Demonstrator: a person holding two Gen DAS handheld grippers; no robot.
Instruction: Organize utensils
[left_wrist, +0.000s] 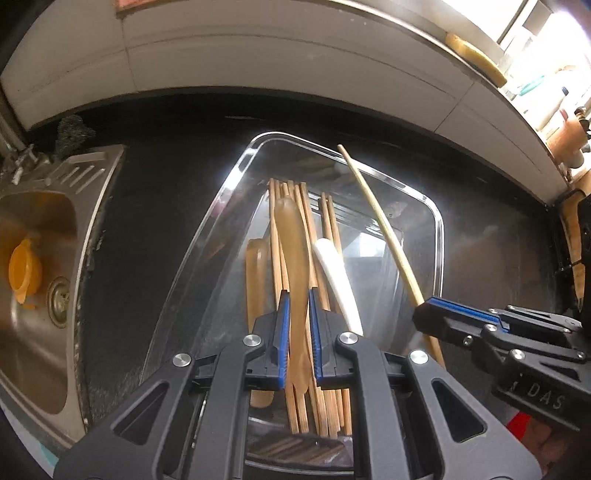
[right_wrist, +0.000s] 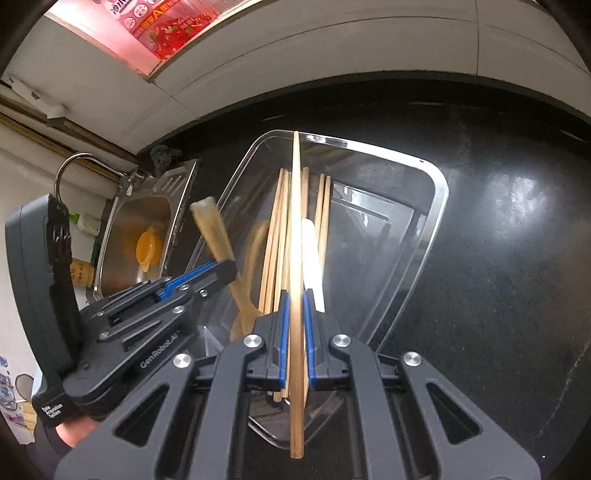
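Left hand-held gripper (left_wrist: 297, 310), we see, clamps an amber spoon (left_wrist: 291, 236); right hand-held gripper (right_wrist: 295, 314) pinches one chopstick (right_wrist: 295, 229), both above the clear tray (left_wrist: 437, 221).

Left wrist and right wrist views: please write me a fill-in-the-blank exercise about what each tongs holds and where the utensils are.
1. The left tongs are shut on a translucent brown ____.
2. The right tongs are shut on one long wooden ____.
3. Wooden chopsticks already lie in the clear plastic ____.
4. An orange cup sits in the steel ____, left of the black counter.

Missing words: spoon; chopstick; container; sink
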